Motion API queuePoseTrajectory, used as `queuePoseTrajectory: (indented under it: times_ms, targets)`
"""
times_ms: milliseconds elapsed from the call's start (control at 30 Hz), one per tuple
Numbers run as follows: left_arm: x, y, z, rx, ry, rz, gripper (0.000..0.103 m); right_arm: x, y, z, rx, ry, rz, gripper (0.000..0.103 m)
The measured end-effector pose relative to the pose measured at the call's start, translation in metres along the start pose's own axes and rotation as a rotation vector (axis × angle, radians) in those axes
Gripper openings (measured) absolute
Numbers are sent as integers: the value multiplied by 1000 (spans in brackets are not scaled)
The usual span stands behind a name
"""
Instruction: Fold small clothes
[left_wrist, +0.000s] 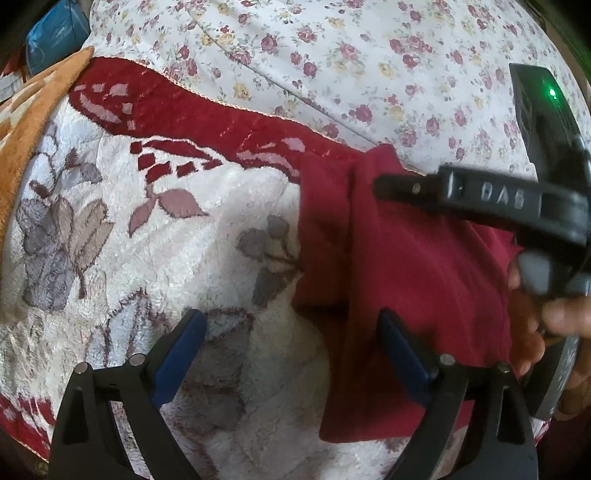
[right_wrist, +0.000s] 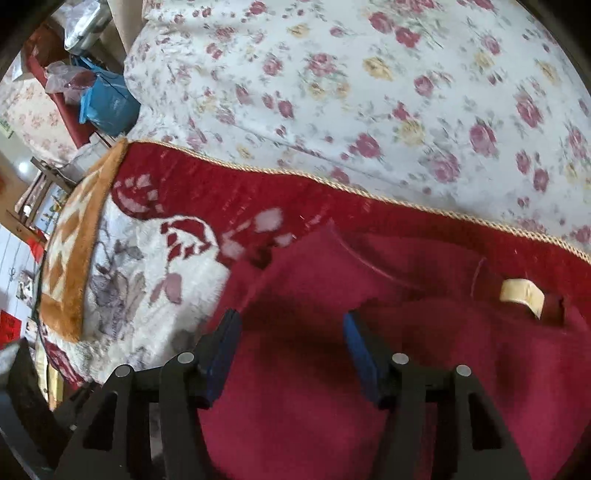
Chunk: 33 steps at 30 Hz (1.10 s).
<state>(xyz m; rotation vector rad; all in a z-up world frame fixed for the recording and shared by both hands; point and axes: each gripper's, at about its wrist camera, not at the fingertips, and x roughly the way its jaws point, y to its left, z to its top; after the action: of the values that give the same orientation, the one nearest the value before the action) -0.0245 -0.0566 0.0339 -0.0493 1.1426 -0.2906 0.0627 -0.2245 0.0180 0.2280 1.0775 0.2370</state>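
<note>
**Between folds on the red garment**

The red garment (right_wrist: 332, 369) lay partly folded on a plush floral blanket (left_wrist: 110, 240) spread over the bed, its cream neck label (right_wrist: 522, 295) showing. The right gripper (right_wrist: 291, 350) hovered over it, fingers spread and holding nothing; the left gripper (left_wrist: 291, 350) straddled the garment's near edge, fingers also spread. Judging by this, the next move called for pinching an edge cleanly. The cloth looked soft and fleecy, the blanket thick and shaggy.

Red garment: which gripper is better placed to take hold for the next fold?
Right, probably. The right gripper is open directly over the red garment, cloth between its fingers. The left gripper is open mostly over the blanket, only one finger at the garment's edge.
</note>
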Motion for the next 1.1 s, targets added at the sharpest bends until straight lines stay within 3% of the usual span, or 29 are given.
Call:
queuePoseTrajectory:
  times_ms: [100,167,300,400,500,567,733,833,933,1100]
  targets:
    - [0,-1,-1,5,-3,4,94,4,22,-1,-140,2,-115,52]
    - [2,0,-1,4,-2,4,96,14,35,-1,-198,27,-164,37]
    - [4,4,-1,-3,2,1,97,34,42,1,-214,29,-197,37]
    - [6,5,0,-5,4,0,99,34,32,5,-157,24,-159,38]
    - [7,5,0,-3,5,-1,100,24,19,4,-90,19,-83,48]
    - [8,5,0,-2,4,-1,100,16,10,3,-33,5,-21,62]
    - [10,8,-1,-26,-2,-24,103,-9,-10,-10,19,-21,65,63]
    - [11,8,-2,-28,-5,-22,103,-14,-15,-17,36,-29,61,72]
    - [11,7,-2,-28,-9,-19,103,-16,-17,-21,38,-44,37,72]
    - [12,8,-1,-27,-11,-15,103,-20,-28,-28,91,-69,74,74]
